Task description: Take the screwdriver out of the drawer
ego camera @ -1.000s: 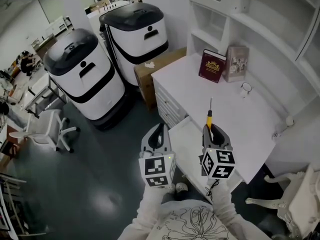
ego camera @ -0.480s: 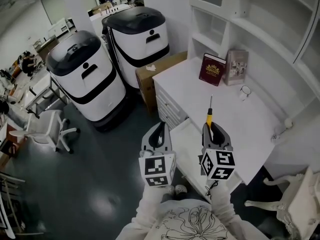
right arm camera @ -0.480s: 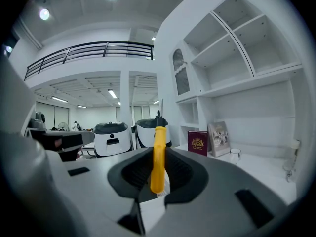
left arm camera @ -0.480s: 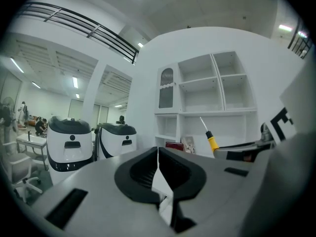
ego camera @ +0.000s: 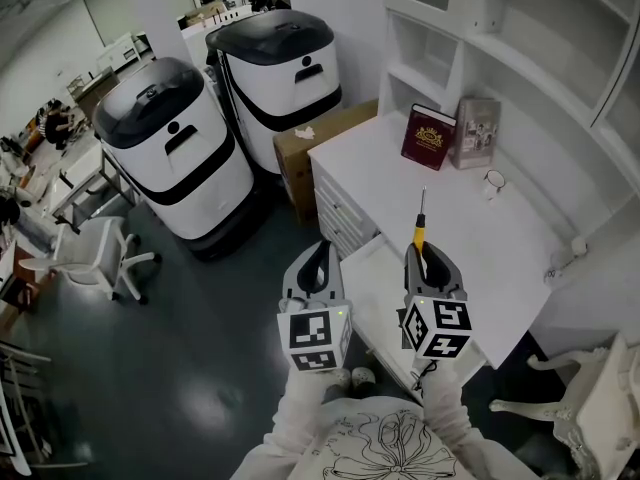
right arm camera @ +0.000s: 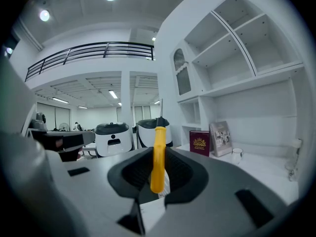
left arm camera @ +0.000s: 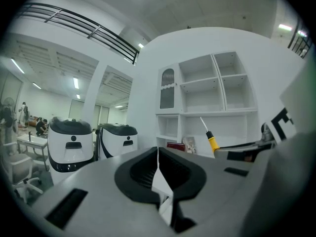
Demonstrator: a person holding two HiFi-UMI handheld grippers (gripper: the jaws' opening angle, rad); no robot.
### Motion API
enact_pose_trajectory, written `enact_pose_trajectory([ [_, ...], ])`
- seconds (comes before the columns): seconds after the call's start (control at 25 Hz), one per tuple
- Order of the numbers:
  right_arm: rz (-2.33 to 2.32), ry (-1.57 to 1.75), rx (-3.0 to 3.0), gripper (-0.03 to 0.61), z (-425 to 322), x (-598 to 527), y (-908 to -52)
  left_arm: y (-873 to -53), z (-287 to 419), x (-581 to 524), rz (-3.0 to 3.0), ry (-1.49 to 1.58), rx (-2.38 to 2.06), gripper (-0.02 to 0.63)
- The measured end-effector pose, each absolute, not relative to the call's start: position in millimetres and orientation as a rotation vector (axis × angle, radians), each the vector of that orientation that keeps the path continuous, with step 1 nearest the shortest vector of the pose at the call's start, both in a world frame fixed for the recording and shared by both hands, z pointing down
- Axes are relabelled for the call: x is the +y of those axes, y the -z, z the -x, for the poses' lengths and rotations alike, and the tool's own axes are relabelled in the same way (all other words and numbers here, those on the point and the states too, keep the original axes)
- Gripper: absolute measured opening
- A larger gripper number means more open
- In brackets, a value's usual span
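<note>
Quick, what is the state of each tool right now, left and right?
Left tool: closed, holding nothing.
Right tool: closed on the screwdriver.

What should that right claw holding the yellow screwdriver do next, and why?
Probably carry the yellow-handled screwdriver over the white desk top and set it down: the right gripper holds it clear of the open white drawer.
</note>
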State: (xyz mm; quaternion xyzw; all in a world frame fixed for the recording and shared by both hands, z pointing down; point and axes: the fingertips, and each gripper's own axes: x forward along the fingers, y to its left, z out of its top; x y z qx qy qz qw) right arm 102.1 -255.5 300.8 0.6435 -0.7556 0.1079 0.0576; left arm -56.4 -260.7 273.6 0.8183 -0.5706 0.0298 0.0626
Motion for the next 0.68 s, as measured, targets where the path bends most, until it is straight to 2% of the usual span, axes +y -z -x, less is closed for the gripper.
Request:
enact_pose_trajectory([
  [0.68,-1.938,-0.343,-2.289,0.069,-99.8,-266.8,-307.4,-281.7,56.5,-274.4,-2.469,-0.099,-1.716,0.011],
])
